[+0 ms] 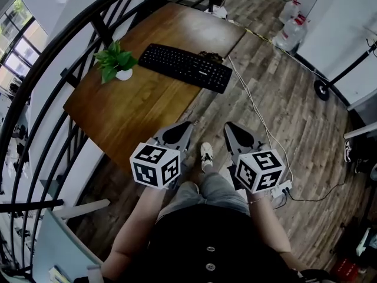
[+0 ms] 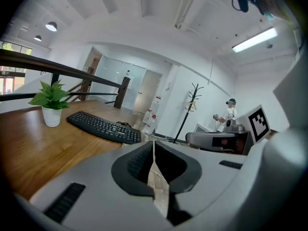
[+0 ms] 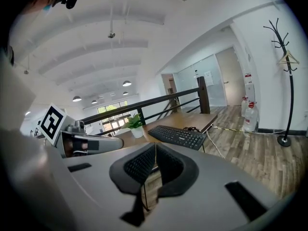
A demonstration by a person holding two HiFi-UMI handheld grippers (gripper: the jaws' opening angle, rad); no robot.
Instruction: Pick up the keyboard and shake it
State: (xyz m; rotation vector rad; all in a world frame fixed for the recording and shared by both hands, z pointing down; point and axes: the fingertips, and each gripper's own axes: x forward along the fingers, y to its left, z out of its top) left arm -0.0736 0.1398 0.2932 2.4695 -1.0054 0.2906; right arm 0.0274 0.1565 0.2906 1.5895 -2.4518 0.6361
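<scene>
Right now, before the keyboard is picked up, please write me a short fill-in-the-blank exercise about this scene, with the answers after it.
The black keyboard lies on the wooden ____. Near its end stands a plant in a ____ pot. The left hand-held gripper and the right hand-held gripper each have their jaws ____, with nothing between them.
Missing words: table; white; shut.

Keyboard [image 1: 185, 67] on table [image 1: 131, 114], right side; plant [image 1: 117, 61] just left of it. Left gripper [image 1: 177, 134], right gripper [image 1: 238, 137] side by side off near corner. Jugs [image 1: 293, 27] on floor [image 1: 288, 117] beyond, seemingly by wall [image 1: 344, 22].
</scene>
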